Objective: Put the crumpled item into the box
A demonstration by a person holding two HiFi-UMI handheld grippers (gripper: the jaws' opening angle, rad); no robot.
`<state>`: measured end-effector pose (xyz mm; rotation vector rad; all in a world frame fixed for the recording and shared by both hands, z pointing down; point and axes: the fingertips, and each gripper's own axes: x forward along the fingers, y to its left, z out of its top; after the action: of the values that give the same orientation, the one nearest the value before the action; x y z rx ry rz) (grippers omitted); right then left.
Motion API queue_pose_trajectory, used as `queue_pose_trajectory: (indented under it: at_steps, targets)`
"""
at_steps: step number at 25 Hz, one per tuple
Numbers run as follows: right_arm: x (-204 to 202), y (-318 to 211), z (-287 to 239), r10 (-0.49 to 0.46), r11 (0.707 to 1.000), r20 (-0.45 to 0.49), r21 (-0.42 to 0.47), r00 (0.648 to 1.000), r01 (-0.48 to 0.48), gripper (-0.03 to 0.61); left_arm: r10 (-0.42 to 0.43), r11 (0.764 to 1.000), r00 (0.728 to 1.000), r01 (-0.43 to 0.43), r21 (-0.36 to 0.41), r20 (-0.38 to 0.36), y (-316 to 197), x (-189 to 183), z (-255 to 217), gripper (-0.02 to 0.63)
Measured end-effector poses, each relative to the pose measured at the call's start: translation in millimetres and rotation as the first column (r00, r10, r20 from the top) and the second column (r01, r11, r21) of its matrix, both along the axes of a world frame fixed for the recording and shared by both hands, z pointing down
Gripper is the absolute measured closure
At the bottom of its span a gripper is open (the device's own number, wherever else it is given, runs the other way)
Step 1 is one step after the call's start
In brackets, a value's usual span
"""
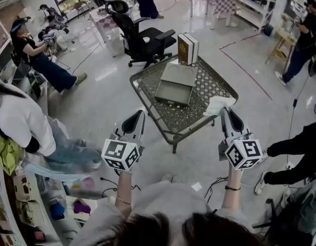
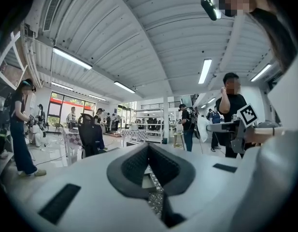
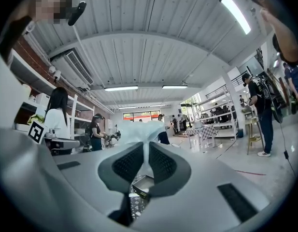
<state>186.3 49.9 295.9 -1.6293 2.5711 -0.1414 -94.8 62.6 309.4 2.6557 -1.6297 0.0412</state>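
Note:
A crumpled white paper wad (image 1: 217,105) hangs over the right front part of the mesh table (image 1: 211,83), pinched at the tip of my right gripper (image 1: 223,110). In the right gripper view the wad (image 3: 138,129) bulges out above the jaws of the right gripper (image 3: 145,148), which are shut on it. The open grey box (image 1: 173,93) lies mid-table, to the left of the wad, with its lid (image 1: 179,75) just behind it. The box (image 3: 142,183) also shows low between the right jaws. My left gripper (image 1: 140,113) hovers off the table's left front edge, shut and empty, as in its own view (image 2: 149,148).
Two upright books (image 1: 188,48) stand at the table's far edge. A black office chair (image 1: 142,35) is behind the table. People stand or sit around: a seated person (image 1: 40,60) at far left, an arm (image 1: 296,145) at right. Cluttered shelves (image 1: 24,199) are at lower left.

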Motion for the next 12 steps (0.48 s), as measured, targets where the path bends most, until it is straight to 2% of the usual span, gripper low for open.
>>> queue_pose_trajectory:
  at_steps: [12]
  targets:
    - [-14, -31, 23, -0.031, 0.997, 0.016, -0.07, 0.999, 0.032, 0.525, -0.037, 0.997, 0.999, 0.037, -0.063, 0.001, -15, -9, 21, 0.597]
